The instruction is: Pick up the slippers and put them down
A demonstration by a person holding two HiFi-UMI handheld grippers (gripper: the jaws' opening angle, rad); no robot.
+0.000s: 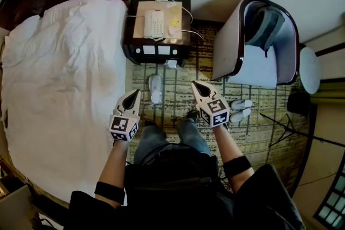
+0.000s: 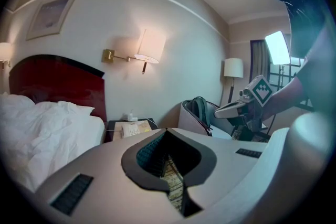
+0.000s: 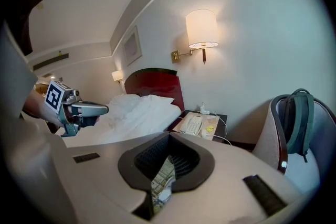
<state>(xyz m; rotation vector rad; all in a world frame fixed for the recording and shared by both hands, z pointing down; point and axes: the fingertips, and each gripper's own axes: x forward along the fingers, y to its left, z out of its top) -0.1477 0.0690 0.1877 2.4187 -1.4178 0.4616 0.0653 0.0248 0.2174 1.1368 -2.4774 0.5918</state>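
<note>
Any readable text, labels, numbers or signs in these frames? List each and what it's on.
Nothing is legible in any view.
Phone keypad: too small to read.
Yellow slip on the nightstand: too small to read.
Front panel of the nightstand: white patches, blurred.
Marker cubes: square patterns only, no letters.

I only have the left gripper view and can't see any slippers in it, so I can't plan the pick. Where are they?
Observer: One white slipper lies on the carpet in front of the nightstand.
Operator: Any others?
Observer: Two more slippers lie side by side in front of the armchair, to the right of the right gripper in the head view.
Operator: Is that gripper carrying anything?
Observer: No, its jaws are shut with nothing between them.
</note>
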